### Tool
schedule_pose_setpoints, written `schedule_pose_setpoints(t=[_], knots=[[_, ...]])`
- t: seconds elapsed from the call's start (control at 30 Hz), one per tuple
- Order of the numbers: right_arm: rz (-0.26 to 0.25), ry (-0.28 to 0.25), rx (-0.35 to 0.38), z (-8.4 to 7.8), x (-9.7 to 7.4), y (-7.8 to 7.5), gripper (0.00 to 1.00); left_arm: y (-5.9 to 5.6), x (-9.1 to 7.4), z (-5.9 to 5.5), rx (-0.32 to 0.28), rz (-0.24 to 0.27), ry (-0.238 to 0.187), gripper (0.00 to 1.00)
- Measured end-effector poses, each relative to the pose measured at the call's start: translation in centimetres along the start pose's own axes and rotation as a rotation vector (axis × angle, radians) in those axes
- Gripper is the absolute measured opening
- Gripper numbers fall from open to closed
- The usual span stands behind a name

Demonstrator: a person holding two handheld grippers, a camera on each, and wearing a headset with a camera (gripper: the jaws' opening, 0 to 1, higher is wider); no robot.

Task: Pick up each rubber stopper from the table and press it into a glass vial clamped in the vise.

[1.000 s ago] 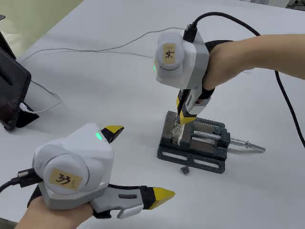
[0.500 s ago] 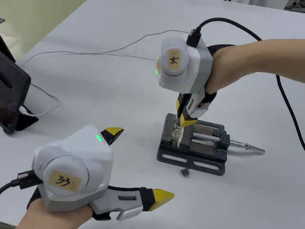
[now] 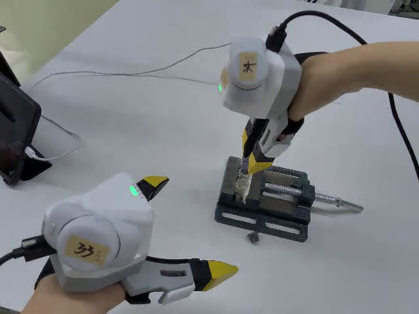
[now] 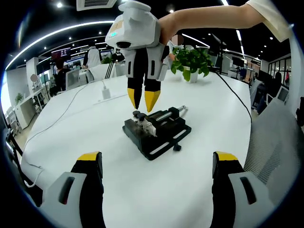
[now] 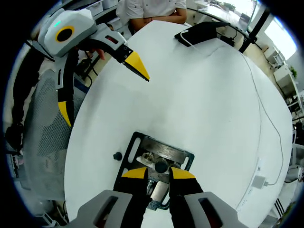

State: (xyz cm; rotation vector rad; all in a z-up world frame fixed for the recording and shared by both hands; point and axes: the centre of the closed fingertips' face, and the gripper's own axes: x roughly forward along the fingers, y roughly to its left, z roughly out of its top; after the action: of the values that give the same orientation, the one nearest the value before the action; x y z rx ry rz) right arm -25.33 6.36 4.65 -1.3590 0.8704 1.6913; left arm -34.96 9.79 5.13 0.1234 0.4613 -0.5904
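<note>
A black vise stands on the white table and clamps small glass vials. In the right gripper view a dark stopper sits on top of one vial, next to an unstoppered vial. My right gripper points straight down a little above them, its jaws a narrow gap apart with nothing held. A loose rubber stopper lies in front of the vise. Low at the front left, my left gripper is wide open and holds nothing.
The vise's screw handle sticks out to the right. A black device on a stand sits at the left table edge, and a thin white cable runs across the back. A potted plant stands at the far side.
My right gripper has lifted up off the vial top, and its tips now hang above it. The left gripper has stayed in place.
</note>
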Motion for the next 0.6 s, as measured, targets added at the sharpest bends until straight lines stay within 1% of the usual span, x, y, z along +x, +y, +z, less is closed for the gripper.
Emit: schedule_pose_setpoints(t=[0.07,0.1,0.17,0.2,0.27,0.3,0.4,0.5,0.6], knots=[[0.012,-0.027,-0.009,0.14,-0.05,0.01,0.12,-0.01,0.02,0.07,-0.001,-0.001,-0.003,0.96],[0.017,-0.031,0.017,0.04,-0.02,-0.15,0.12,-0.02,0.03,0.05,0.002,-0.002,-0.001,0.96],[0.021,-0.051,0.018,0.0,-0.02,-0.42,0.09,-0.02,0.05,-0.01,0.0,-0.003,0.001,0.96],[0.026,-0.057,0.025,0.02,-0.05,-0.23,0.08,-0.03,0.06,-0.04,-0.001,-0.004,0.001,0.95],[0.035,-0.062,0.044,0.06,0.07,-0.05,0.06,-0.02,0.08,-0.13,-0.001,-0.003,0.004,0.95],[0.035,-0.061,0.042,0.04,0.14,-0.05,0.04,-0.03,0.1,-0.19,-0.003,-0.004,0.005,0.95],[0.032,-0.064,0.046,0.02,0.42,-0.13,0.04,-0.02,0.19,-0.39,-0.007,-0.004,0.009,0.95],[0.043,-0.077,0.062,0.27,0.49,0.09,0.02,-0.08,0.31,-0.51,-0.008,-0.007,0.013,0.95],[0.048,-0.079,0.061,0.1,0.58,-0.31,0.02,-0.06,0.39,-0.59,-0.013,-0.008,0.014,0.95]])
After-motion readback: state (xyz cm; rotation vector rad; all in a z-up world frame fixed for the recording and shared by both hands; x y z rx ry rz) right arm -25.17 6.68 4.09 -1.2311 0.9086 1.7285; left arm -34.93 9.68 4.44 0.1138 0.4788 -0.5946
